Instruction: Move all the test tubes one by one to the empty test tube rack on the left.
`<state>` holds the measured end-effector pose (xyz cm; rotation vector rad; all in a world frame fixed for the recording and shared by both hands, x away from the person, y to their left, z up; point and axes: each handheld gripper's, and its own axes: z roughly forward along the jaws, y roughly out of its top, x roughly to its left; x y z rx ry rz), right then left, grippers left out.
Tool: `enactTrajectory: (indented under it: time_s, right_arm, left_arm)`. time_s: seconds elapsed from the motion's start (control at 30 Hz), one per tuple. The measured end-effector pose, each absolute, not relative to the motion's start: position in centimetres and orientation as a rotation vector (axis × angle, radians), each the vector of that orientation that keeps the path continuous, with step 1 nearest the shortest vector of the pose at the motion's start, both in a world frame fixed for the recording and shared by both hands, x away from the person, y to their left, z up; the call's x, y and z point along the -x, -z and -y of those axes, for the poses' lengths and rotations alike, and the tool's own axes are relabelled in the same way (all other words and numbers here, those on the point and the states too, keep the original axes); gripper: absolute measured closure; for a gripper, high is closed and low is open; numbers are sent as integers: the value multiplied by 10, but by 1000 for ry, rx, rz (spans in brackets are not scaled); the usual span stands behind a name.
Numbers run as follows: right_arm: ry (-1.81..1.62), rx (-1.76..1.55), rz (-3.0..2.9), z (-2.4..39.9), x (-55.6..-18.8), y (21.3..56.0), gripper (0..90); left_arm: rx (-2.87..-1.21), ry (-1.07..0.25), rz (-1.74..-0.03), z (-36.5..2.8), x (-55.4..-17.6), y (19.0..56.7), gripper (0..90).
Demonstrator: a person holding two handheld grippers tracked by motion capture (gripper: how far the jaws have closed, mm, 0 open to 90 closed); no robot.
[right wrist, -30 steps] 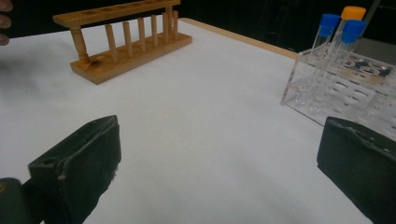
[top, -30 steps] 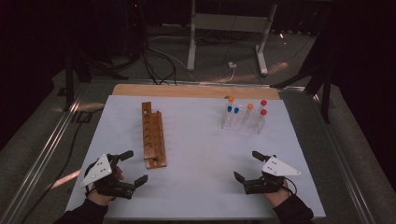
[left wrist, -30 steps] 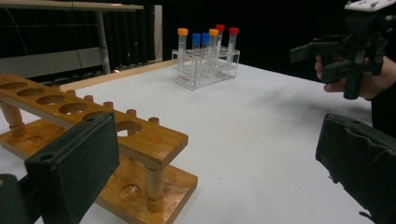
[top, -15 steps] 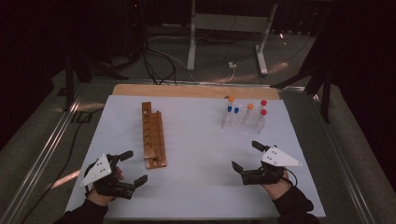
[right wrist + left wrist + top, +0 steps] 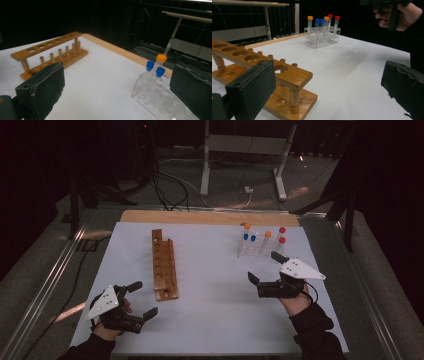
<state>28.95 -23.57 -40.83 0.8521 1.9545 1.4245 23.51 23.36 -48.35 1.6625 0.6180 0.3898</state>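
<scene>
Rising off the sheet, the right gripper (image 5: 266, 271) is advancing, jaws apart and empty, toward the capped tubes (image 5: 262, 243) in the clear rack (image 5: 160, 100) just ahead. Left gripper (image 5: 138, 297) is waiting, jaws apart, beside the wooden rack (image 5: 164, 265). Crowded caps are risking a neighbouring tube getting knocked.

Dim room, black surroundings; the white bench (image 5: 215, 285) top is the brightest area in every view, lit from overhead. Soft, short shadows under the wooden rack (image 5: 164, 265) and the clear tube rack (image 5: 260, 247). High view is grainy, low contrast, far floor murky. Gripper views: near claw pads blurred and dark at bottom corners, mild wide-angle stretch at edges. Clear rack shows faint glints, no harsh glare.
</scene>
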Motion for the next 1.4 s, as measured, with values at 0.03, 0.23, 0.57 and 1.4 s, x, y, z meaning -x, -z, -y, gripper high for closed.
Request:
enactTrajectory:
  time_s: [0.03, 0.23, 0.57, 1.4]
  right_arm:
    - [-1417, -850, -1947, 235, -294, 405, 0]
    - [-1419, -857, -1920, 233, -306, 397, 0]
    - [-1399, -906, -1918, 230, -337, 393, 0]
    - [-1240, -1083, -1918, 224, -386, 455, 237]
  left_arm:
    - [-1663, -392, -618, -233, -235, 483, 5]
    - [-1656, -389, -620, -234, -235, 483, 6]
    - [-1654, -387, -617, -235, -235, 483, 6]
    - [-1650, -384, -611, -236, -234, 482, 6]
